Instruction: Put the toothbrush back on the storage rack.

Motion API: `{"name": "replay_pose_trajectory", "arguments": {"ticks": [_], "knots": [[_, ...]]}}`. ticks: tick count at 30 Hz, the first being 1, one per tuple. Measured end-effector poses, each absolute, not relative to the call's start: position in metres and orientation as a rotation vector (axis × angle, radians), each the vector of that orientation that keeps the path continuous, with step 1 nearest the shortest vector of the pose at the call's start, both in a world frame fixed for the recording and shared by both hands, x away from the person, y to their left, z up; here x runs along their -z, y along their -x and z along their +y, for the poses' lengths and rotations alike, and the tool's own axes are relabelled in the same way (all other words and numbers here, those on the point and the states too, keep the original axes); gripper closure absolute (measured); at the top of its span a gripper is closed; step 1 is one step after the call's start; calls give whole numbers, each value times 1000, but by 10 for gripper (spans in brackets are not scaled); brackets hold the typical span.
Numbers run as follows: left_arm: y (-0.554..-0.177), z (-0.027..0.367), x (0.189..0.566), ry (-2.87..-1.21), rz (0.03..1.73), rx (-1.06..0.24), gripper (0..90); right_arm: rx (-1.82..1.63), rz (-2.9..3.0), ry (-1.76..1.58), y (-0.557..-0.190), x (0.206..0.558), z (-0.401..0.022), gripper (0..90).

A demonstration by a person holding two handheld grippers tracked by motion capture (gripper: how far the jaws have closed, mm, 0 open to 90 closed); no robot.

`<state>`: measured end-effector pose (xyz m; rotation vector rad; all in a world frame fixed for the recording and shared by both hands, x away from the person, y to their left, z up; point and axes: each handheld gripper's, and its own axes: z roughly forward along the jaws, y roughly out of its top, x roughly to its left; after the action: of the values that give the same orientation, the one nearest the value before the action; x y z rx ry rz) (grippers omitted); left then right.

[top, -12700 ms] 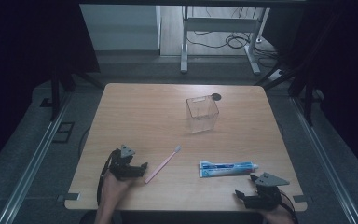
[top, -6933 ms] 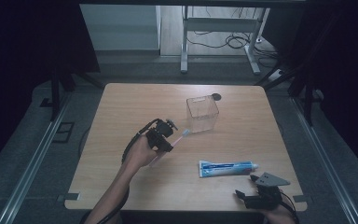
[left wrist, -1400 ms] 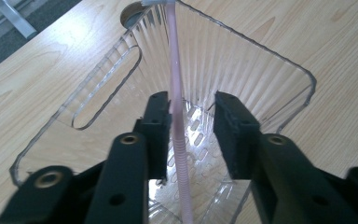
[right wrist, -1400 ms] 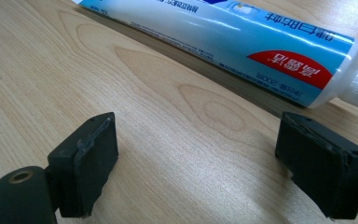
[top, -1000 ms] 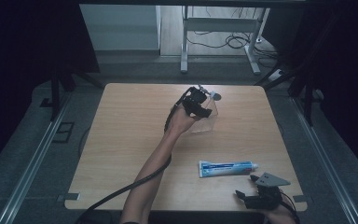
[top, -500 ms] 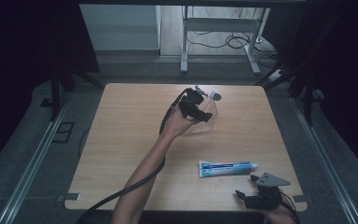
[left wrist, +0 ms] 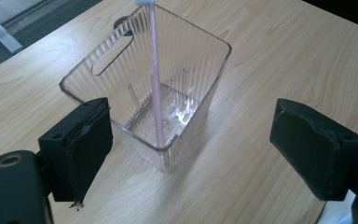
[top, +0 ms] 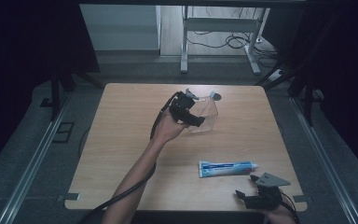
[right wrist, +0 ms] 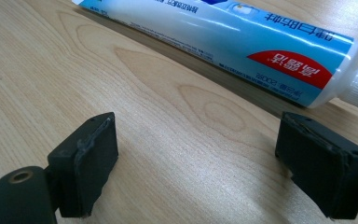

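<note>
Pale wood-grain covers the bench (top: 121, 140) in the high view, where the person's left arm reaches far forward and the left hand-held gripper (top: 192, 112) hangs at the near rim of a clear ribbed plastic box (top: 204, 114) standing toward the far edge. Seconds ago this gripper carried the toothbrush toward the box; now it hovers just short of it. A blue-and-white toothpaste tube (top: 226, 168) lies flat near the front edge, and the right hand-held gripper (top: 256, 198) rests just in front of it, unmoved through the whole run.

From the left gripper view, the jaws stand wide apart with nothing between them. A thin pink toothbrush (left wrist: 155, 79) stands nearly upright inside the clear box (left wrist: 191, 126), its foot on the floor of the box and its pale head leaning past the far rim. By my judgement the drop is done: the brush has left the jaws and sits in its holder.

From the right gripper view, the jaws are likewise spread and empty over bare wood, the tube (right wrist: 223, 42) lying close ahead of them but untouched. It looks the likely next item for the box.
</note>
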<state>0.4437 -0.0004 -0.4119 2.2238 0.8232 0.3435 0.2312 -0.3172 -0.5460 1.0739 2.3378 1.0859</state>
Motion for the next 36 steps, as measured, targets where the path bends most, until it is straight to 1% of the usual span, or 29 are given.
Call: {"name": "replay_pose_trajectory", "arguments": {"ticks": [15,22,26,36], "knots": [[-422,23,419,-2211,823,-348,130,-1086,2335,-1074,-231,546,-317,125],[-411,38,429,-2200,836,-352,129,-1087,2333,-1079,-231,546,-317,125],[-402,48,436,-2221,827,-386,128,-1087,2333,-1082,-231,546,-317,125],[-384,67,449,-2195,850,-382,129,-1088,2330,-1084,-231,546,-317,124]]}}
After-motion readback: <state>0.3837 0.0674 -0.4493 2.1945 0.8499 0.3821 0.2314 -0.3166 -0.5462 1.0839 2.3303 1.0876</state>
